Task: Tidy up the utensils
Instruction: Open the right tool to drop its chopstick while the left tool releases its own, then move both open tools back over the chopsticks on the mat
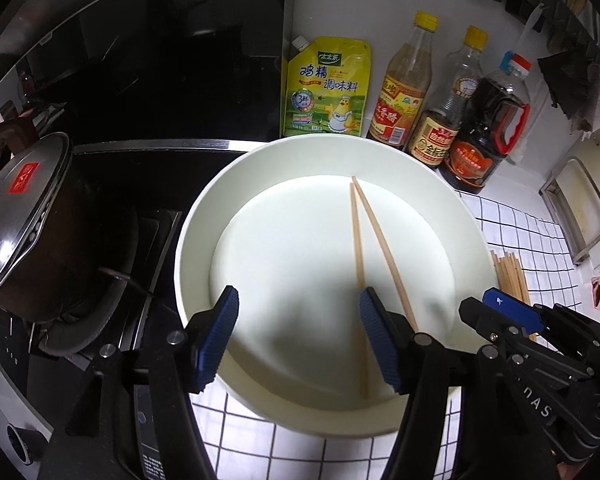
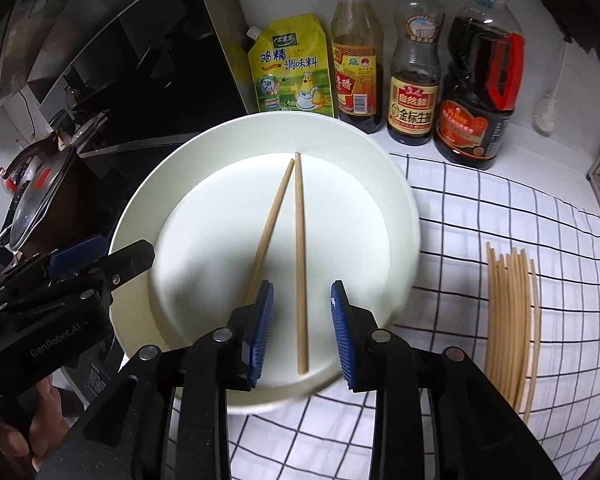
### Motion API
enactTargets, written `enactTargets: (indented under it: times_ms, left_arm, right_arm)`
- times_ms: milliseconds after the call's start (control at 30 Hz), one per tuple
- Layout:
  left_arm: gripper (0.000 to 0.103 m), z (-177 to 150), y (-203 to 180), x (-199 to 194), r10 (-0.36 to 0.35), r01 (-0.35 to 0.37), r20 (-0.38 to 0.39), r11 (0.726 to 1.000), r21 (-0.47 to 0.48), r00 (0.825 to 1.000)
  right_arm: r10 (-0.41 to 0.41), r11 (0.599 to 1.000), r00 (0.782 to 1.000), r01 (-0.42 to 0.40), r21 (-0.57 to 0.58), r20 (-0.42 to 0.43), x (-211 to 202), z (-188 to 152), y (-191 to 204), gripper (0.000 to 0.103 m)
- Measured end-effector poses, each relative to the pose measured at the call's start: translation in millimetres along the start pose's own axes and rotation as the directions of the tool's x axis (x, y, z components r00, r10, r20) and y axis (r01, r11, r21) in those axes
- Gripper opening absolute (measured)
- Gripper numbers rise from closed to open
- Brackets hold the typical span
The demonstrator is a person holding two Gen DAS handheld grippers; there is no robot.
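Observation:
Two wooden chopsticks (image 1: 376, 232) (image 2: 299, 240) lie in a shallow V on the bottom of a wide white bowl (image 1: 204, 208) (image 2: 404, 208). My left gripper (image 1: 299, 294) hangs open over the bowl's near side with nothing between its blue pads; the near end of one chopstick passes under its right finger. My right gripper (image 2: 301, 285) is also open. One chopstick lies below the gap between its pads, and neither pad presses on it. Each gripper shows at the edge of the other's view: the right gripper (image 1: 500, 308), the left gripper (image 2: 100, 256). A bundle of several more chopsticks (image 2: 512, 320) (image 1: 510, 276) lies right of the bowl.
The bowl sits on a checked cloth (image 2: 500, 208). Behind it stand a yellow seasoning pouch (image 2: 290, 70) and three sauce bottles (image 2: 414, 80) against the wall. A lidded pot (image 1: 24, 208) sits on the dark stove to the left. A metal rack (image 1: 580, 208) is at far right.

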State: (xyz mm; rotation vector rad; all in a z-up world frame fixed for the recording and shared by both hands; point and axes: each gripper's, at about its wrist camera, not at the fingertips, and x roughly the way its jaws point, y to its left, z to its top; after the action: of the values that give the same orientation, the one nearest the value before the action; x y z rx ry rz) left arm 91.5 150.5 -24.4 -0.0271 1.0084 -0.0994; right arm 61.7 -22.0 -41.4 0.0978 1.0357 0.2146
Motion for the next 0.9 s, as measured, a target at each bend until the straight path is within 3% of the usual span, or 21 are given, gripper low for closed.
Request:
enactTargets:
  times_ms: [400, 900]
  left_arm:
    - [0.065, -18.9, -42.2, -18.1, -0.023, 0.023, 0.001, 0.999, 0.039, 1.000]
    - [0.070, -35.5, -117.6, -17.9, -0.065, 0.067, -0.027, 0.991, 0.118, 0.998]
  right_arm:
    - [-0.021, 0.999, 1.000, 0.021, 0.029, 0.019, -32.9, -26.2, -32.5, 0.033]
    - [-0.103, 0.987, 0.994, 0.099, 0.130, 0.024, -66.3, -60.4, -125.5, 0.038]
